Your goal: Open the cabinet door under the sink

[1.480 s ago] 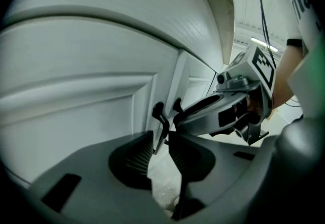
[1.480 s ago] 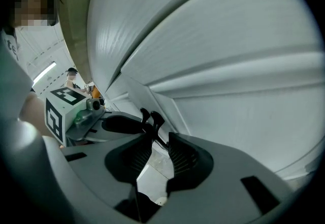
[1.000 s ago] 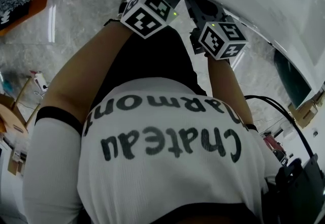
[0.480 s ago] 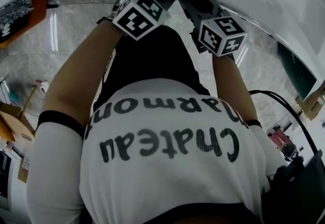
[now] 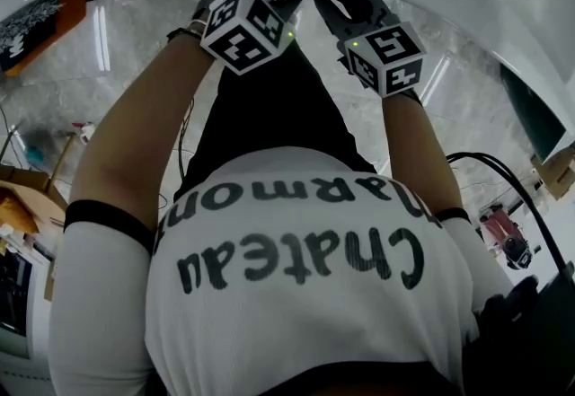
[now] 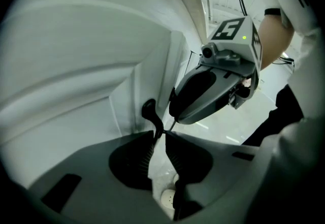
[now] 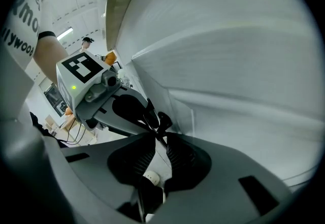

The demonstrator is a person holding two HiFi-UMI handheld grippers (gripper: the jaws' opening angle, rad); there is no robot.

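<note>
My left gripper (image 6: 160, 135) is pinched on the stem of the small black knob handle (image 6: 149, 110), just below centre in its view, on the white cabinet door (image 6: 137, 83). My right gripper (image 7: 157, 135) has just been closing, and its tips now nip that handle too.

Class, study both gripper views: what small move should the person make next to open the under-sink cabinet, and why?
Probably ease both grippers back toward the body. The left gripper looks pinched on a black handle at the edge of a white door. The right gripper, its jaws just closing, has the other black handle between its tips. With both gripped, pulling should swing the doors.
</note>
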